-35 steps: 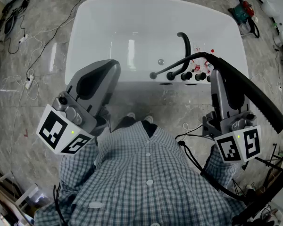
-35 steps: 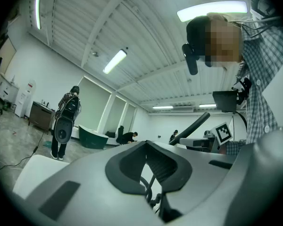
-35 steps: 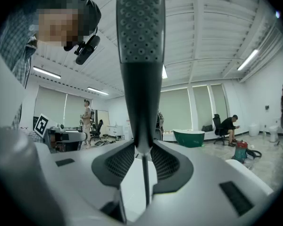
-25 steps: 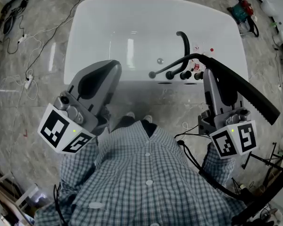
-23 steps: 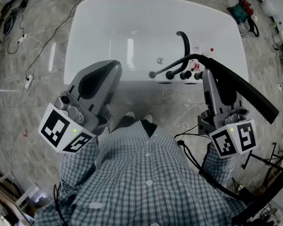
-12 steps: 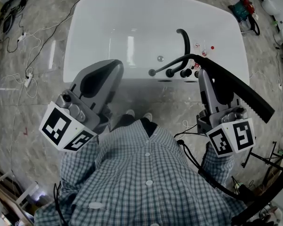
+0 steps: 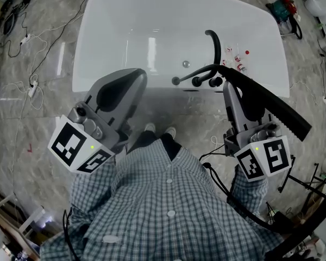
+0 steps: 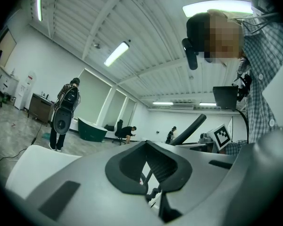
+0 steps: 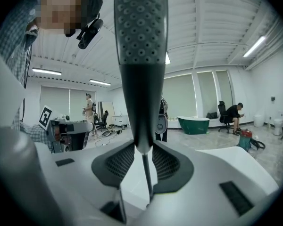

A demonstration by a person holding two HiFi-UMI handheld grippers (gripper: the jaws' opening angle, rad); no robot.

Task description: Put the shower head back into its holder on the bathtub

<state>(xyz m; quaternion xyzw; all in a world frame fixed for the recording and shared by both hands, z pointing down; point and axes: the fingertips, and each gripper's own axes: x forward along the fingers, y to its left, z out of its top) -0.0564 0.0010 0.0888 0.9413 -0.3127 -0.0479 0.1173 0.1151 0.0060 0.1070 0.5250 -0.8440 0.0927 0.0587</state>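
Looking down in head view, your right tool [image 7: 229, 87] grips the black shower head [image 7: 271, 106] by its narrow end over the bathtub [image 7: 106, 15] near rim, just beside the taps [image 7: 206, 82], w/ the head slanting out to your right; your left tool [image 7: 132, 79] sits apart, left of the taps. Left gripper view: left tool [image 8: 146, 147] tips together, nothing btwn them. Right gripper view: right tool [image 9: 142, 150] clamped on the handle, nozzle face [image 9: 140, 27] rising toward the camera.

Grey marble floor [image 7: 22, 129] under white bathtub [image 7: 85, 48], loose cables [image 7: 32, 84] at left.
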